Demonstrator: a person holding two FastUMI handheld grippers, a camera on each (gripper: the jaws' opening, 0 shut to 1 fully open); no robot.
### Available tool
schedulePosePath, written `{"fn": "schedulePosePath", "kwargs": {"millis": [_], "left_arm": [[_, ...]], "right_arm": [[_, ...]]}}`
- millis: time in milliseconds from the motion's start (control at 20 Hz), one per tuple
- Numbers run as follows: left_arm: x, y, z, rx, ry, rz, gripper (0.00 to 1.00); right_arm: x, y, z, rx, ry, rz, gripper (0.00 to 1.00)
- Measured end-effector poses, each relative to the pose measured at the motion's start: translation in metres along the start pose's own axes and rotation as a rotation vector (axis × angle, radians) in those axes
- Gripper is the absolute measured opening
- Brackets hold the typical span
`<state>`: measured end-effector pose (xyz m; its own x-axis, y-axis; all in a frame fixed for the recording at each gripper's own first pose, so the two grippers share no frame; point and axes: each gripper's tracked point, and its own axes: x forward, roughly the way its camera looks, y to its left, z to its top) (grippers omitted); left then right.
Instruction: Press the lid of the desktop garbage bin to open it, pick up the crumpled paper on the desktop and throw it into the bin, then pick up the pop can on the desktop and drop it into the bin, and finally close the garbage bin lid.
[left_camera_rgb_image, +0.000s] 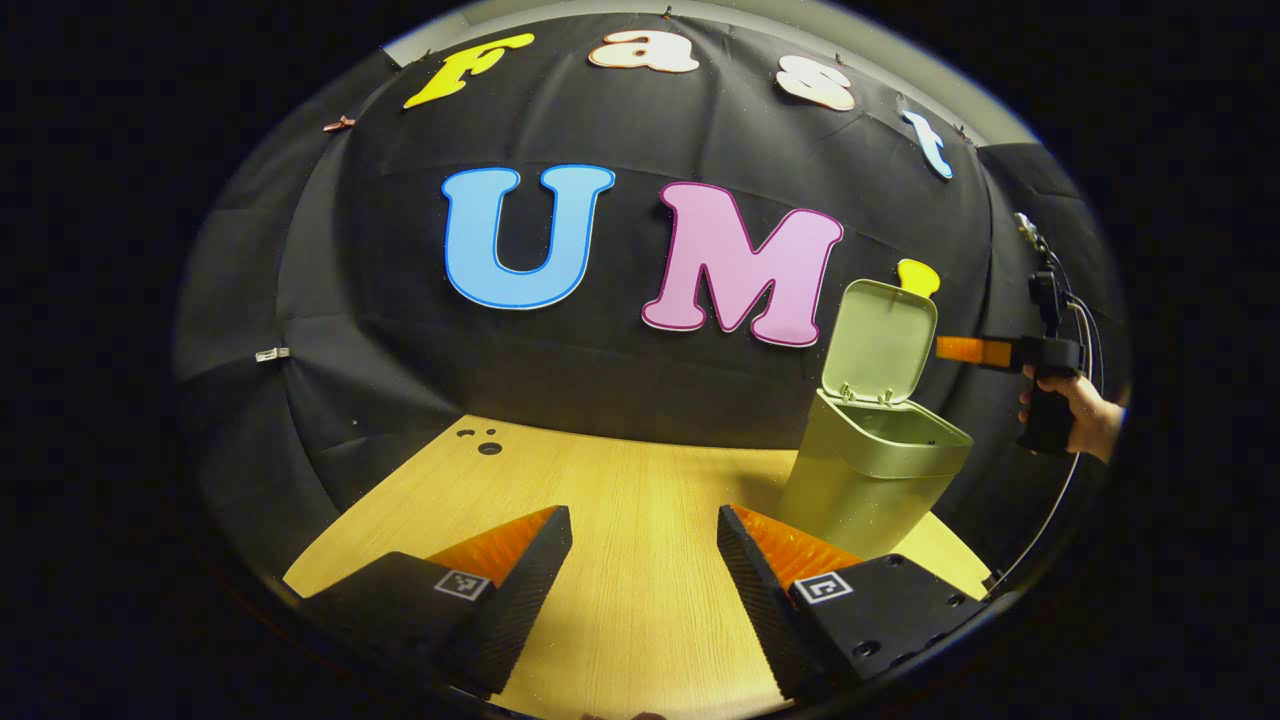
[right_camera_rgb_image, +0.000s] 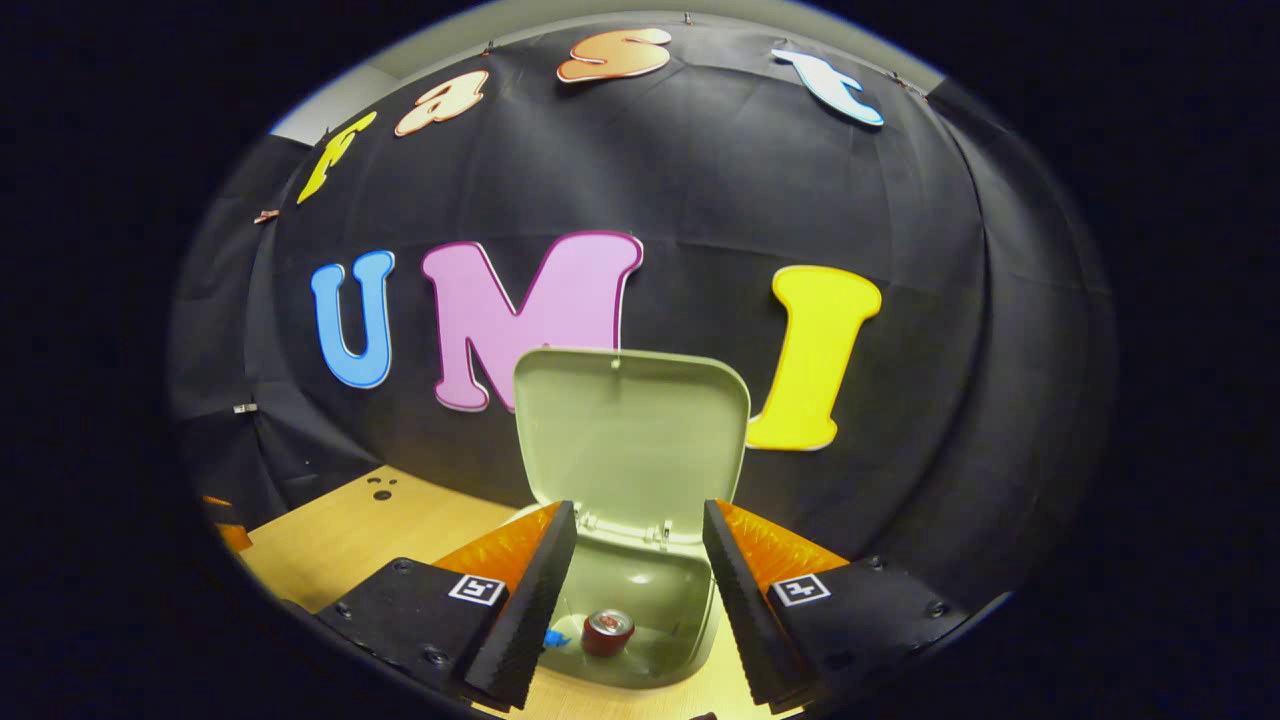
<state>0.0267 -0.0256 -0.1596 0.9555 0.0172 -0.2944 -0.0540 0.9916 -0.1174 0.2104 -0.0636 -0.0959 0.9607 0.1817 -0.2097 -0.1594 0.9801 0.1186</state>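
Right gripper view: pop can (right_camera_rgb_image: 608, 631) lies in bin (right_camera_rgb_image: 640, 580) below parted right tongs (right_camera_rgb_image: 638, 590).

One garbage bin (left_camera_rgb_image: 868, 470), with one lid (left_camera_rgb_image: 880, 338) standing open. One pop can (right_camera_rgb_image: 607, 632) inside the bin, upright. One table (left_camera_rgb_image: 620, 500). Two grippers: left gripper (left_camera_rgb_image: 645, 585), right gripper (right_camera_rgb_image: 635, 590), each with two fingers spread apart. One hand (left_camera_rgb_image: 1085, 415) holding the right gripper.
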Motion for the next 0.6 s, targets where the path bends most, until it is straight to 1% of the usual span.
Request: {"fn": "schedulePosePath", "kwargs": {"millis": [400,500,600], "left_arm": [[-0.001,0.0,0.001,-0.001,-0.003,-0.003,0.94],[0.001,-0.001,0.001,-0.004,0.0,-0.003,0.94],[0.003,-0.002,0.0,-0.006,0.005,-0.002,0.94]], "right_arm": [[0.04,0.0,0.09,-0.011,-0.17,-0.018,0.81],[0.049,0.001,0.106,-0.013,-0.2,-0.023,0.81],[0.061,0.0,0.114,-0.008,-0.216,-0.031,0.81]]}}
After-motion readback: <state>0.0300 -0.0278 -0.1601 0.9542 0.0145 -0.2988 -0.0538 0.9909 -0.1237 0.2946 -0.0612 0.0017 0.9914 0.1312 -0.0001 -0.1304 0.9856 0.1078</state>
